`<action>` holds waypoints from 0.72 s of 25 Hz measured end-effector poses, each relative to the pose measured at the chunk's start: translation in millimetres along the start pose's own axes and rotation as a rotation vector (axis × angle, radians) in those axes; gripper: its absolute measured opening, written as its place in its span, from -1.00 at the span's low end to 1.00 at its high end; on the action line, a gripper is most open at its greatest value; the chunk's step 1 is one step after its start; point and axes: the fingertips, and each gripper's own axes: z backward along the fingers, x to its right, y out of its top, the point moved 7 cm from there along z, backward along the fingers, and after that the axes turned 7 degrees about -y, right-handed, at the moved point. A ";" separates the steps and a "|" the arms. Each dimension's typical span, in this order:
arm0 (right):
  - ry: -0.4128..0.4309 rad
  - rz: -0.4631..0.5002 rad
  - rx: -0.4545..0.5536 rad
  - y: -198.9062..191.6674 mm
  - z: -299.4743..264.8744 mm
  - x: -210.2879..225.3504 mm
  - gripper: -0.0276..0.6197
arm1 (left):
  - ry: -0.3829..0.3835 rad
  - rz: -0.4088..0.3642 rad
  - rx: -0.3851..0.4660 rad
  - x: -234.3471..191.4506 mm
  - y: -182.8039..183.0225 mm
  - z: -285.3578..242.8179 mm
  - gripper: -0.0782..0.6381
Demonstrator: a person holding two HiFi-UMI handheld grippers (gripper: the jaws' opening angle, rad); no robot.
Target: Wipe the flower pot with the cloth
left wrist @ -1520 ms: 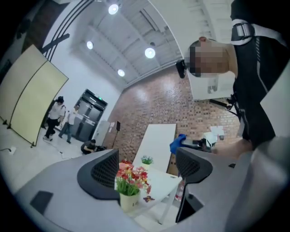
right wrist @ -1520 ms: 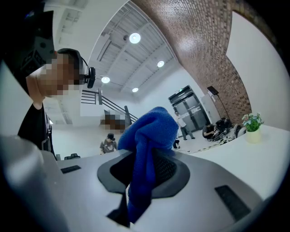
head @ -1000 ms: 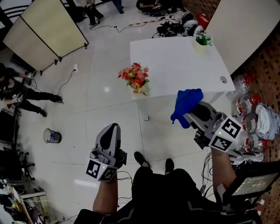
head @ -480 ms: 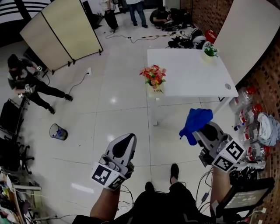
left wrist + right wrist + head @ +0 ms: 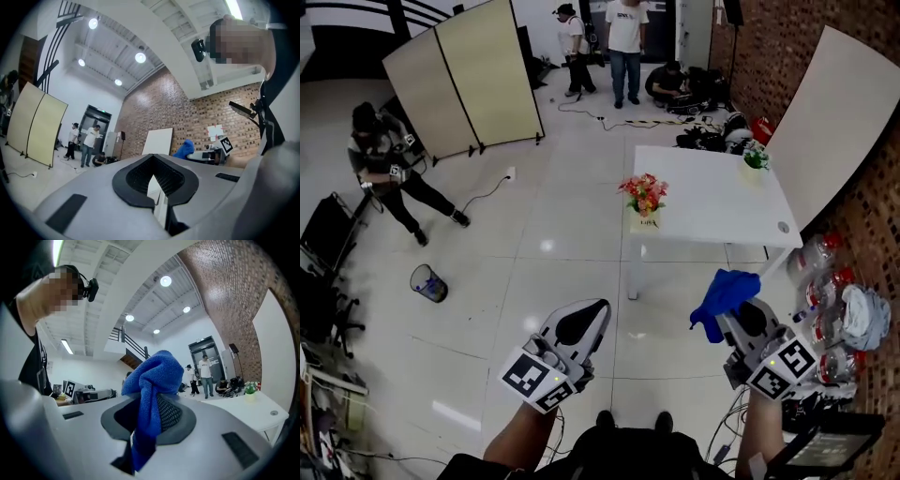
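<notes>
The flower pot (image 5: 645,221) with red and orange flowers (image 5: 644,194) stands at the near left corner of the white table (image 5: 712,202). My right gripper (image 5: 733,307) is shut on a blue cloth (image 5: 724,296), which bunches up above the jaws over the floor, short of the table; in the right gripper view the blue cloth (image 5: 153,380) fills the jaws of my right gripper (image 5: 146,423). Over the floor to the left is my left gripper (image 5: 596,307), shut and holding nothing, as the left gripper (image 5: 156,188) also shows in its own view.
A small green plant (image 5: 756,159) sits at the table's far right corner. A white board (image 5: 834,103) leans on the brick wall. Jars and bags (image 5: 834,291) lie on the floor at right. A folding screen (image 5: 478,75), a bin (image 5: 428,283) and several people stand farther off.
The table and flowers have shrunk and slid away in the head view. The cloth, which overlapped the table's front edge, now hangs over the floor short of it. Both grippers stay shut.
</notes>
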 end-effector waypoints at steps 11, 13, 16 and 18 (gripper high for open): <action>0.009 0.036 0.027 23.1 51.6 8.9 -0.72 | 0.040 -0.036 0.007 59.6 14.6 -18.3 -0.77; 0.010 0.040 0.032 23.8 55.6 5.0 -0.72 | 0.039 -0.039 0.004 64.6 16.0 -16.9 -0.77; 0.009 0.042 0.046 26.8 56.5 0.8 -0.72 | 0.035 -0.049 -0.009 67.3 16.3 -16.2 -0.77; 0.001 0.036 0.044 26.2 57.8 -1.2 -0.72 | 0.037 -0.049 -0.015 68.7 16.4 -14.7 -0.77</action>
